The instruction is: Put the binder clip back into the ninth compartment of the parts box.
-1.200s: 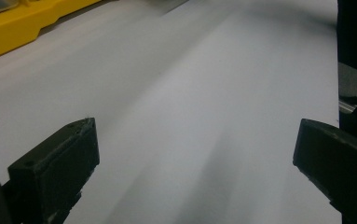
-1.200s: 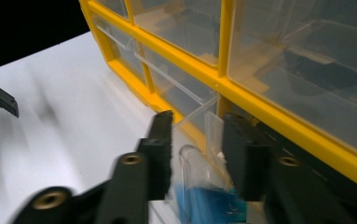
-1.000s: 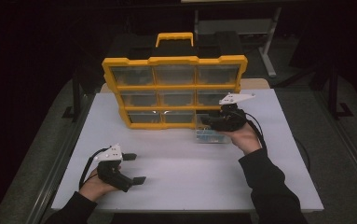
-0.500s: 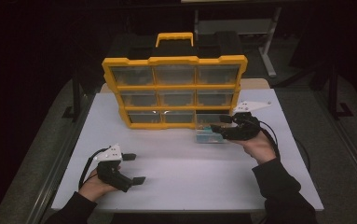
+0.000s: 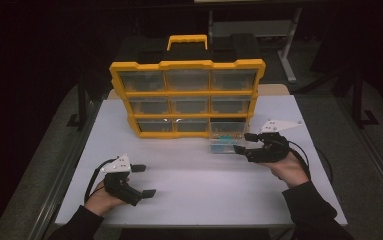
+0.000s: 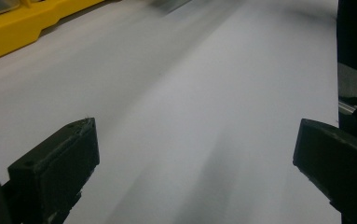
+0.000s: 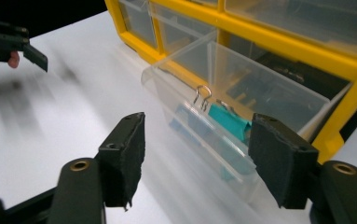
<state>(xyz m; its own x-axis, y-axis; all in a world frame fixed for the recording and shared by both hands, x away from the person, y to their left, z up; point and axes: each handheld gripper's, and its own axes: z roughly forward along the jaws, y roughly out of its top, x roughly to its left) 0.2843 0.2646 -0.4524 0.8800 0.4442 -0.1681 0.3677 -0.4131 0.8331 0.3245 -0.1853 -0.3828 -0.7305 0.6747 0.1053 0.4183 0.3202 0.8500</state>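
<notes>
The drawer (image 5: 227,138) at the bottom right of the yellow organiser (image 5: 186,97) stands pulled out toward the table's front edge, clear plastic, with a teal binder clip (image 7: 229,122) lying inside it, wire handles up. The right gripper (image 5: 242,143) sits just beside the drawer's front right corner, jaws spread wide and holding nothing; in the right gripper view the drawer front lies between the two black pads, apart from both. The step in hand looks like reaching into the drawer for the clip. To do it well, come in from above rather than from the front, since the clear front wall stands between the jaws and the clip; narrow the jaws enough to clear the side walls, then close on the clip's teal body or its wire loops, not on the plastic. A light drawer like this would likely slide or tip if nudged, so keep the approach straight down. The left gripper (image 5: 144,180) rests near the table's front left corner, jaws also spread and empty, well apart from the organiser; it could steady the drawer if needed. The table (image 5: 194,200) is a plain white top. The room around it is dark, with a grey floor and metal frame legs behind the organiser.
</notes>
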